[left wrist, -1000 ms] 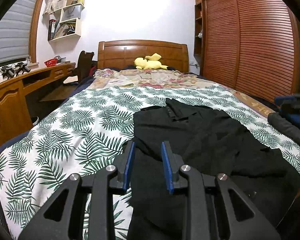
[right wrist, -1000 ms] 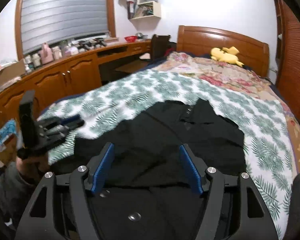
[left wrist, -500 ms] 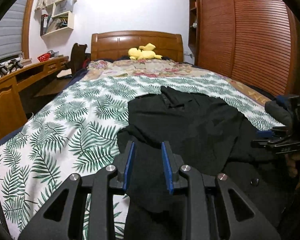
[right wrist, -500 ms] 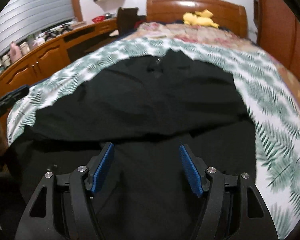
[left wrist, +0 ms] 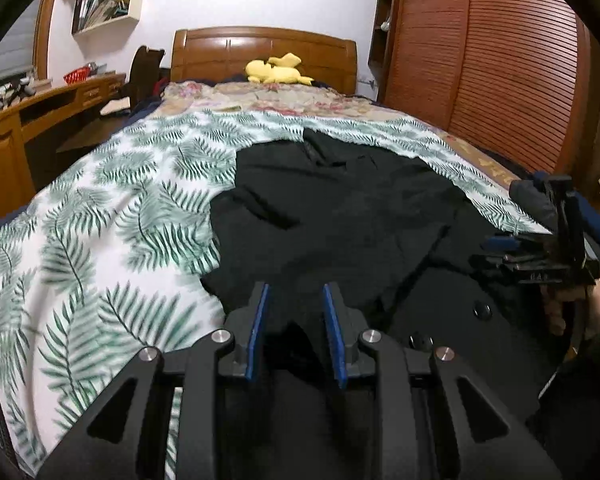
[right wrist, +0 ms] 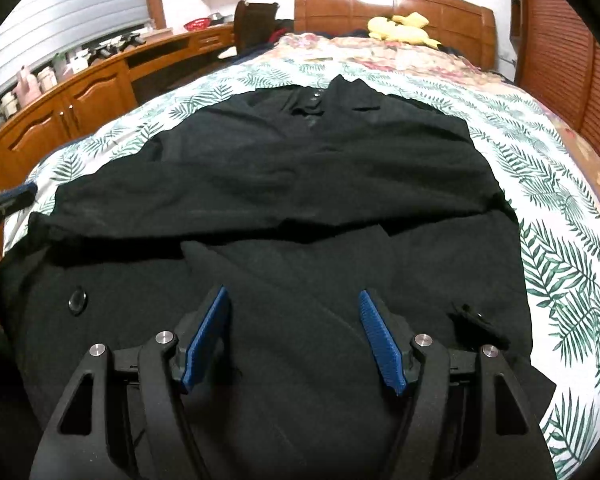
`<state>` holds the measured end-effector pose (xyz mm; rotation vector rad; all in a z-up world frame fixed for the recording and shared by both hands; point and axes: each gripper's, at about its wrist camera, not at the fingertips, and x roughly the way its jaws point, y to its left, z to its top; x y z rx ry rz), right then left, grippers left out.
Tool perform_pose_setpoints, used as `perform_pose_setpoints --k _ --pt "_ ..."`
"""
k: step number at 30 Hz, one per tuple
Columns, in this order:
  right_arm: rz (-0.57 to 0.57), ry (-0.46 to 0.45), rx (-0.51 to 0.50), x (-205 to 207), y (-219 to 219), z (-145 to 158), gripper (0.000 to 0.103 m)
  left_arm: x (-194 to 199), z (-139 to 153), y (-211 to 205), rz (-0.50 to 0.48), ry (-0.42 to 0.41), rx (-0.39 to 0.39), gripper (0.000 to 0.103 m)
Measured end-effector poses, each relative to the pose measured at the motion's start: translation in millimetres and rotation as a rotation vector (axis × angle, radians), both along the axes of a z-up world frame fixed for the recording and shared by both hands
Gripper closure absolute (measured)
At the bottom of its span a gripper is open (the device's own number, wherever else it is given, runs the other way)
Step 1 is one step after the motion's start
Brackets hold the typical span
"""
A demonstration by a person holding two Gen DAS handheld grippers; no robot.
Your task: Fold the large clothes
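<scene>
the black garment (right wrist: 300, 168) is spread on the bed (right wrist: 560, 216), collar at 12 o'clock, no fold made. the right gripper (right wrist: 294, 336) is held wide and empty; the left gripper (left wrist: 294, 334) is narrowly parted, nothing clamped.

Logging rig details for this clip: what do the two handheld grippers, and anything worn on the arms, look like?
Both grippers are matte black frames with triangular cut-outs and silver round pivot bolts. The left gripper and right gripper each carry two ribbed blue pads. In the left wrist view the right tool's side shows small, unreadable lettering, and a dark sleeve covers the arm behind it. No cables show.
</scene>
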<state>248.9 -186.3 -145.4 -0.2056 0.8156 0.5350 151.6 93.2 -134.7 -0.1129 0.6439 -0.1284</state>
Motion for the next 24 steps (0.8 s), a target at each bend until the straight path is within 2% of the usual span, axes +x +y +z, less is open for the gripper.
perform_pose_setpoints --k 14,15,18,24 --pt "-0.005 -0.002 0.008 -1 -1 0 0.034 0 -19 -18 -0.002 0.056 0.067 0.078" --pt "-0.003 -0.003 0.008 -2 -1 0 0.034 0 -20 -21 -0.004 0.056 0.083 0.088" --pt "0.006 -0.007 0.010 -3 -1 2 0.034 3 -23 -28 -0.016 0.077 0.108 0.100" --pt "0.009 -0.025 0.026 -7 -3 12 0.034 -13 -7 -43 -0.025 0.050 0.112 0.103"
